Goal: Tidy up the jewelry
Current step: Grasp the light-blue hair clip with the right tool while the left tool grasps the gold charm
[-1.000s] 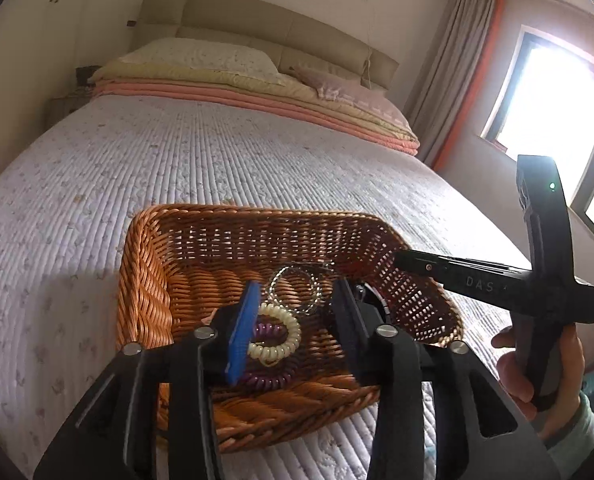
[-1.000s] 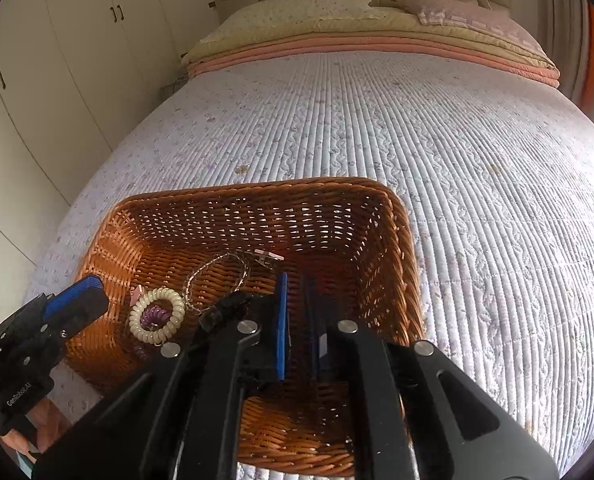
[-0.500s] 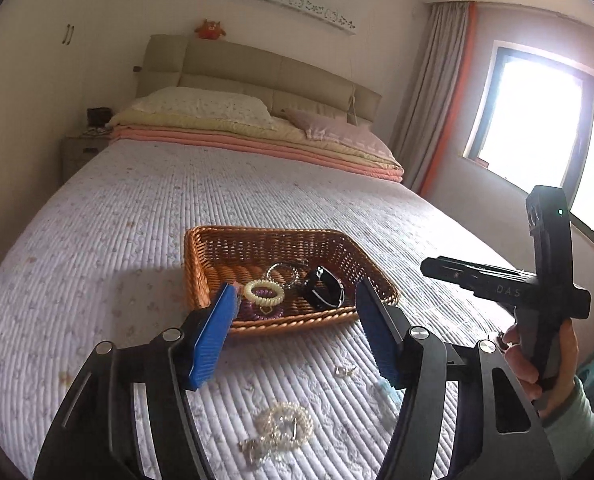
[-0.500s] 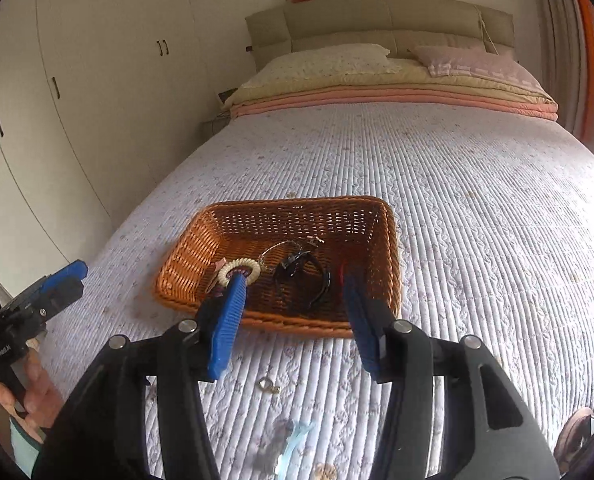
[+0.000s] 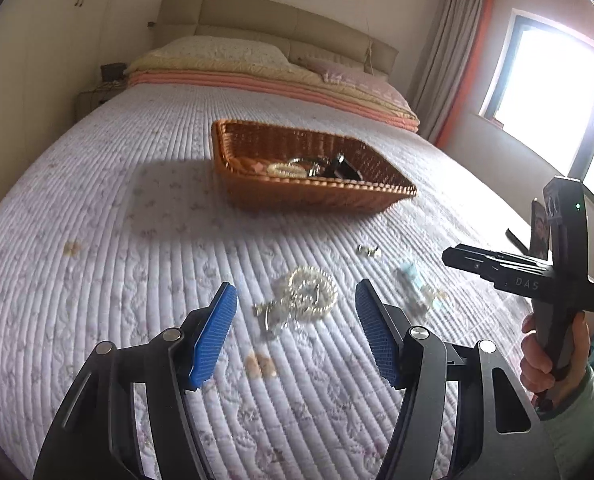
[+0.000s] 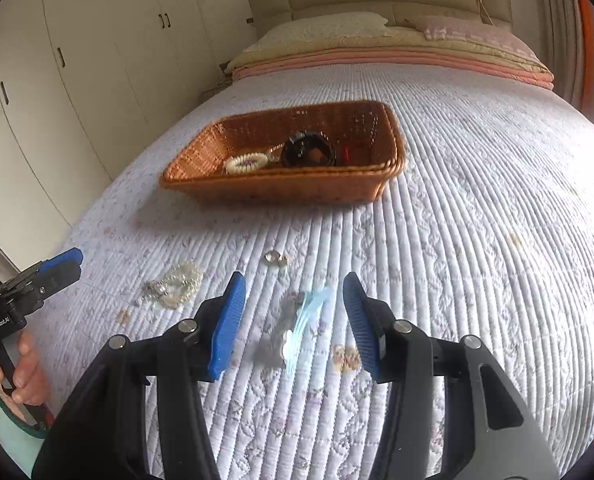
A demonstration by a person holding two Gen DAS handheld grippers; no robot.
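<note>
Wicker basket point(image 5: 257, 196) holds bracelets; each hand-held gripper (left point(image 5: 297, 332), right point(image 6: 291, 322)) gapes wide, empty.

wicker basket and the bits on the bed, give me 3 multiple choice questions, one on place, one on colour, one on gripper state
1. Where does the pearl bracelet lie?
A. in the wicker basket
B. on the quilt, ahead of the left gripper
C. on a pillow

2. What colour are the gripper pads?
A. red
B. green
C. blue

3. How is the right gripper?
A. open, holding nothing
B. shut on a hair clip
C. shut on the basket rim

Answers: 1 B, it rests on the quilt between the open pads; 2 C, both views show blue pads; 3 A, its pads stand apart over the pale blue hair clip.
</note>
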